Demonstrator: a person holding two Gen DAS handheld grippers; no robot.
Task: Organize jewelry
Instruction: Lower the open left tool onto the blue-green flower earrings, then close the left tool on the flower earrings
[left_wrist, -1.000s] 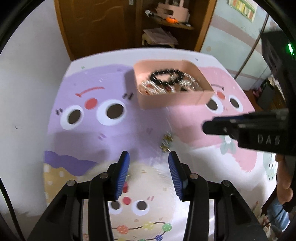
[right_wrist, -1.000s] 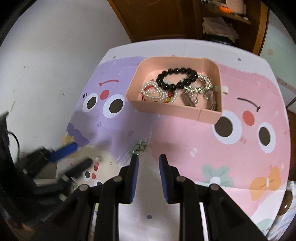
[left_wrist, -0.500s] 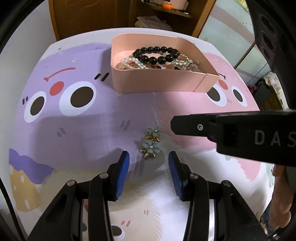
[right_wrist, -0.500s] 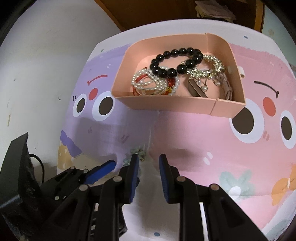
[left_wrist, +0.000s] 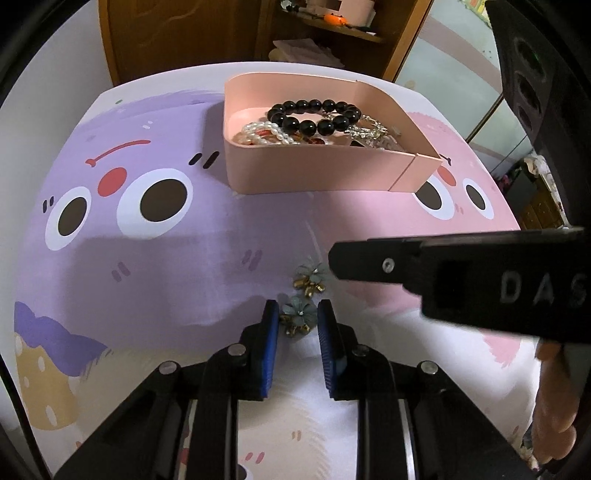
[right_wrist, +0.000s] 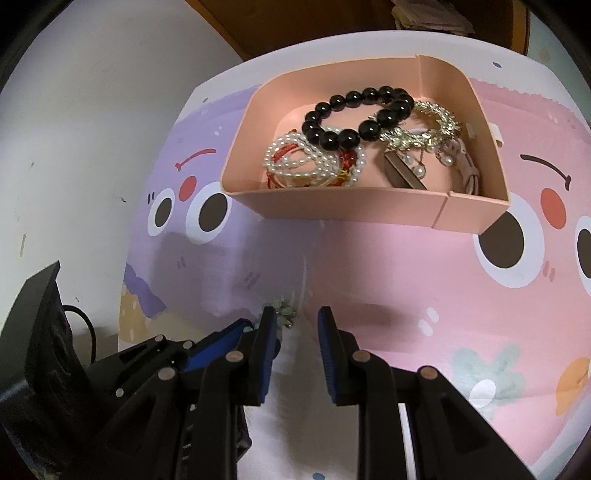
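Between left hand-held gripper (left_wrist: 295, 314) fingers, flower earring (left_wrist: 298, 314)

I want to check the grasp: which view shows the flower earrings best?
The left wrist view: the flower earrings lie on the printed mat, one between the left hand-held gripper fingers. The right wrist view shows only a sliver behind that gripper.

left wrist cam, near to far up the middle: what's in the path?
left gripper → near flower earring between its fingers → second flower earring → bare tablecloth → pink tray front wall → black bead bracelet inside → wooden shelf behind the table.
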